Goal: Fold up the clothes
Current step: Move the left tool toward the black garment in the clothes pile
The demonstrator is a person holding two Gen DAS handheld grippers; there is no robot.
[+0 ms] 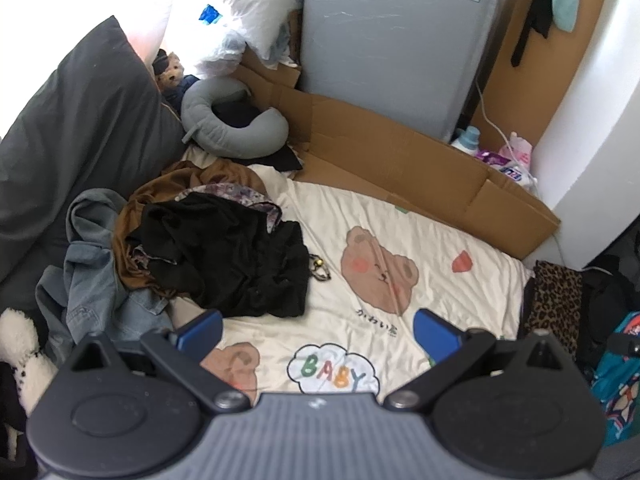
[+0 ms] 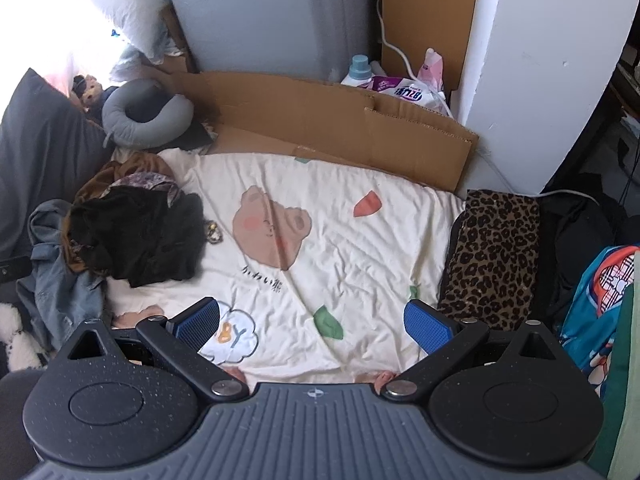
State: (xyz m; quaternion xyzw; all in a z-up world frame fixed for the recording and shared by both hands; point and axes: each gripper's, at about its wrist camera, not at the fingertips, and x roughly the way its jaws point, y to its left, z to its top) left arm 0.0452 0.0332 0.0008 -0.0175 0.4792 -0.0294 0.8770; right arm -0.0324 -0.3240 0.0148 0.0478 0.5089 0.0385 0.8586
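A heap of unfolded clothes lies at the left of the cream bear-print bedsheet (image 1: pixel 400 216): a crumpled black garment (image 1: pixel 236 264) on top, a brown garment (image 1: pixel 132 224) and a floral one under it, and a blue denim jacket (image 1: pixel 96 276) at the near left. The heap also shows in the right wrist view, black garment (image 2: pixel 140 236) and denim jacket (image 2: pixel 52 272). A folded leopard-print garment (image 2: pixel 492 252) lies at the sheet's right edge. My left gripper (image 1: pixel 318 328) is open and empty above the near sheet. My right gripper (image 2: pixel 312 320) is open and empty too.
A dark grey pillow (image 1: pixel 80 120) and grey neck pillow (image 1: pixel 228 120) sit at the back left. Flattened cardboard (image 1: pixel 400 152) lines the far edge before a grey appliance (image 1: pixel 392 40). Bottles and packets (image 2: pixel 396 84) stand behind. A colourful bag (image 2: pixel 600 292) is at right.
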